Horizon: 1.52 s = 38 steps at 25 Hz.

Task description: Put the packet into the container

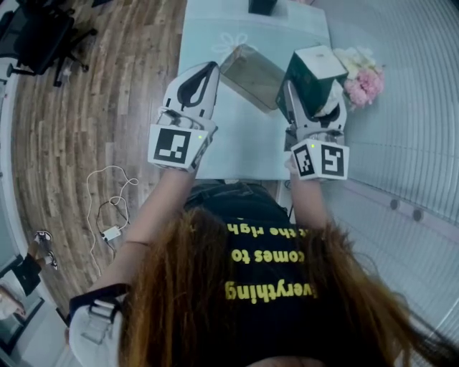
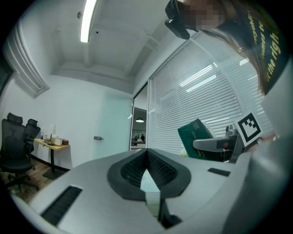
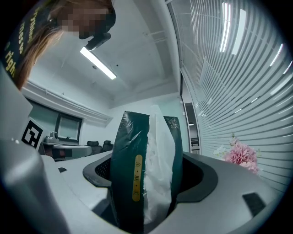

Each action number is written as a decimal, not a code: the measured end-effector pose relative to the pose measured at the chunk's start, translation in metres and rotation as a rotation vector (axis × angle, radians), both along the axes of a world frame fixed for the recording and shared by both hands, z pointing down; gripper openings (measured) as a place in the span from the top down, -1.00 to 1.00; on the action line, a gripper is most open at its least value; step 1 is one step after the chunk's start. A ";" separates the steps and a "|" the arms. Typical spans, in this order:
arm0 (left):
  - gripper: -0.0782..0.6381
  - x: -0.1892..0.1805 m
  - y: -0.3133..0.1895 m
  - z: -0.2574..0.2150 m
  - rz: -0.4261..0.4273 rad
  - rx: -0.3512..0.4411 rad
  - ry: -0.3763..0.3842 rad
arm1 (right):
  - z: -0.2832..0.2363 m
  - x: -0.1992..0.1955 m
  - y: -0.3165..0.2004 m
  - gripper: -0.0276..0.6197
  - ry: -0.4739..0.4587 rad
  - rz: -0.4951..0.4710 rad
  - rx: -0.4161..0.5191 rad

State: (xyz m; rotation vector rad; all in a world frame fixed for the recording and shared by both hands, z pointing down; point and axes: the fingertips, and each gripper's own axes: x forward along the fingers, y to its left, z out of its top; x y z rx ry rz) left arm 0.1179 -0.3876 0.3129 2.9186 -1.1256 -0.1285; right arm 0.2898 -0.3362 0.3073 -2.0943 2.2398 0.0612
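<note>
— Green foil is seen between the jaws of the right gripper (image 3: 146, 169); what is being held?

— A dark green packet (image 3: 137, 155) with a white inner bag showing at its open side is clamped there. The jaws are spread only as far as the packet's thickness, with a pad pressed against each face, and the packet stands upright between them.

— And the left gripper (image 2: 147, 157)?

— Its jaws are drawn together until the tips meet. Nothing is held, and only a narrow gap is left lower down between the pads.

— Where is the packet placed?

— It is held over the right part of the pale table (image 1: 237, 143), just beside the right end of the clear container (image 1: 252, 76). Whether the two touch cannot be told. The container is set at an angle near the middle of the table, towards the far edge, between the two grippers.

— How many of each are counted?

— Two grippers, one packet and one container. One bunch of pink flowers (image 1: 363, 84) is seen at the table's right edge, and one dark object (image 1: 263, 6) at its far edge.
</note>
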 end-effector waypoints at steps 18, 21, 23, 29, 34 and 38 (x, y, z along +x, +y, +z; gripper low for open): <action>0.78 0.000 -0.025 0.015 -0.029 -0.040 0.013 | 0.022 -0.002 -0.028 -0.25 0.003 -0.037 -0.083; 0.78 0.005 -0.026 0.014 -0.039 -0.032 0.004 | 0.026 0.003 -0.042 -0.25 0.017 -0.060 -0.100; 0.78 0.006 -0.026 0.013 -0.048 -0.032 0.005 | 0.032 0.006 -0.051 -0.25 0.023 -0.078 -0.122; 0.78 0.006 -0.025 0.012 -0.070 -0.027 -0.003 | 0.070 -0.004 -0.074 -0.25 0.151 -0.214 -0.257; 0.78 -0.007 -0.028 0.009 -0.105 -0.027 -0.011 | 0.096 -0.016 -0.085 -0.25 0.203 -0.312 -0.360; 0.78 -0.014 -0.032 0.011 -0.135 -0.028 -0.014 | 0.111 -0.025 -0.092 -0.25 0.313 -0.395 -0.416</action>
